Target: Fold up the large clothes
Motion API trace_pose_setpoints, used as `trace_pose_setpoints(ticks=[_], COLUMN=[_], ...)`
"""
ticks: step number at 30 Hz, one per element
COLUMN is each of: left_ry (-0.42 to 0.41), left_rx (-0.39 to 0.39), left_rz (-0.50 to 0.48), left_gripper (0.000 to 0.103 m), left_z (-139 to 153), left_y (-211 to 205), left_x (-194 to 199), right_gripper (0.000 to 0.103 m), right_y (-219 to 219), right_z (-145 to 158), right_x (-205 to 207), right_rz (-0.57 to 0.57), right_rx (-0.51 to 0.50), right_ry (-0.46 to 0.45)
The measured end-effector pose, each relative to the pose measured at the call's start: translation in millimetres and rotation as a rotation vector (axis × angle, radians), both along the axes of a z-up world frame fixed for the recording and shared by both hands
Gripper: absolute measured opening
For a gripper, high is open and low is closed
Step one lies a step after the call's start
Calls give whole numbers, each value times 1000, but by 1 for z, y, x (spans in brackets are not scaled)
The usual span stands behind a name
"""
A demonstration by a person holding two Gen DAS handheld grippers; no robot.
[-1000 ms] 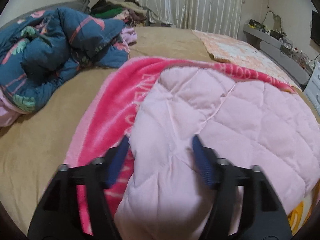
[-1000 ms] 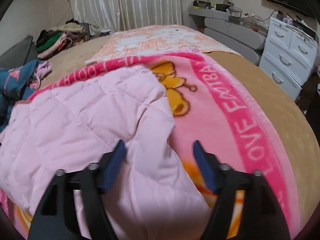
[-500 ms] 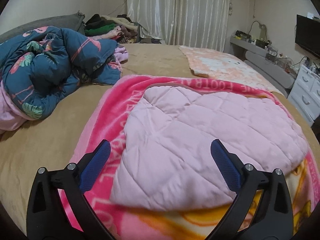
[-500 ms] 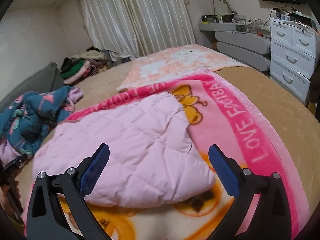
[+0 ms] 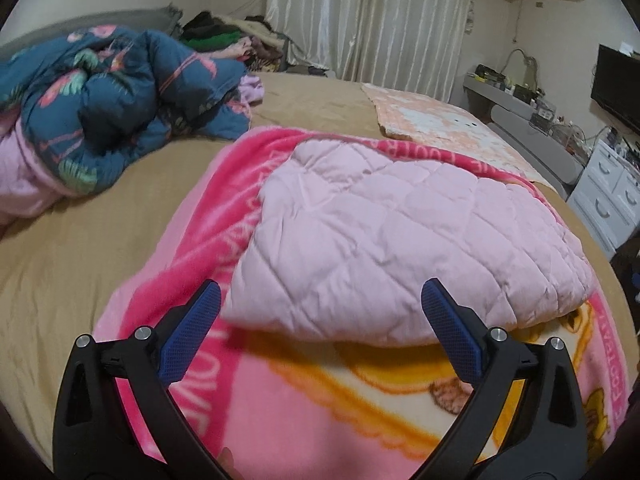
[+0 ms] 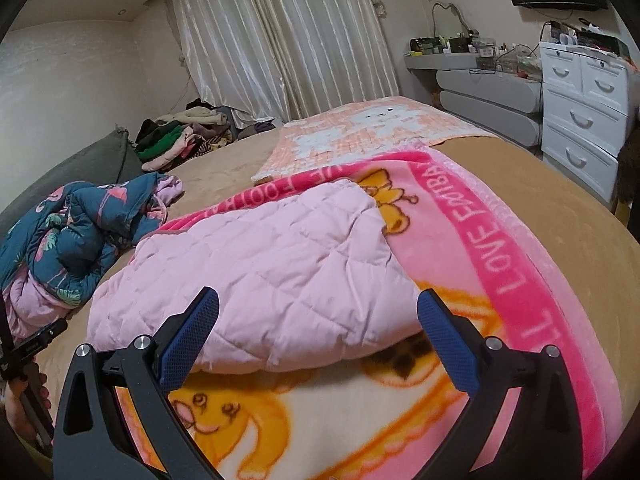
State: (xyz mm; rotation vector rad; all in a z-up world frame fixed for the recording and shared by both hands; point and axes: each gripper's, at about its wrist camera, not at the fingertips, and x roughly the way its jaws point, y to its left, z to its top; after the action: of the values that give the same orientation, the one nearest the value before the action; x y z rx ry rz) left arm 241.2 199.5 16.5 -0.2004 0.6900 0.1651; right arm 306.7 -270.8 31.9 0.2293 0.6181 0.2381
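A pale pink quilted garment point(image 5: 404, 236) is lying folded on a bright pink fleece blanket point(image 5: 208, 216) printed with orange cartoon figures and white lettering, which is itself spread over the tan bed point(image 5: 80, 248). The garment's rounded near edge is resting on the blanket's cream-and-orange centre; its far edge is lying close to the blanket's pink border.

The left gripper point(image 5: 320, 306) is being held spread wide above the blanket — nothing is being gripped, and its blue pads point(image 5: 190, 336) are framing the garment's near edge without touching it. The right gripper point(image 6: 318, 312) is likewise being held fully released, with its pads point(image 6: 448, 340) standing clear on either side of the garment's near right corner.

A crumpled navy floral quilt point(image 6: 76, 236) is lying on the left part of the bed, well apart from the garment. A peach patterned blanket point(image 6: 372, 132) is laid out beyond the pink one. A pile of clothes point(image 6: 180, 136) is heaped by the curtains point(image 6: 288, 40), and white drawers point(image 6: 584, 116) are standing at the right — beside the bed.
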Motion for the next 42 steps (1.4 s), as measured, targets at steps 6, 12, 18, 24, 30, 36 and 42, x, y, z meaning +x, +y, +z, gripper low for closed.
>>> trace_pose_setpoints(ticks=[6, 12, 18, 24, 30, 36, 42], left_ry=[39, 88, 123, 138, 151, 168, 175], left_rx=[-6, -58, -118, -97, -116, -177, -277], left_rz=[18, 5, 20, 31, 33, 38, 62], left_gripper=[94, 94, 94, 94, 94, 94, 94], left_z=[-17, -40, -58, -67, -71, -76, -84], left_y=[-3, -10, -11, -17, -20, -17, -8], left_x=[-13, -19, -15, -7, 5, 23, 35], right_gripper=[99, 99, 99, 99, 99, 99, 99], right_y=[-3, -6, -5, -12, -21, -24, -11], right_z=[-18, -43, -62, -75, -87, -99, -106], right_x=[-9, -14, -13, -1, 15, 32, 51], right_rz=[-28, -54, -85, -126, -159, -182, -164], right_rx=[26, 71, 51, 62, 132, 216, 221], right_ry=[51, 107, 141, 172, 212, 252, 273])
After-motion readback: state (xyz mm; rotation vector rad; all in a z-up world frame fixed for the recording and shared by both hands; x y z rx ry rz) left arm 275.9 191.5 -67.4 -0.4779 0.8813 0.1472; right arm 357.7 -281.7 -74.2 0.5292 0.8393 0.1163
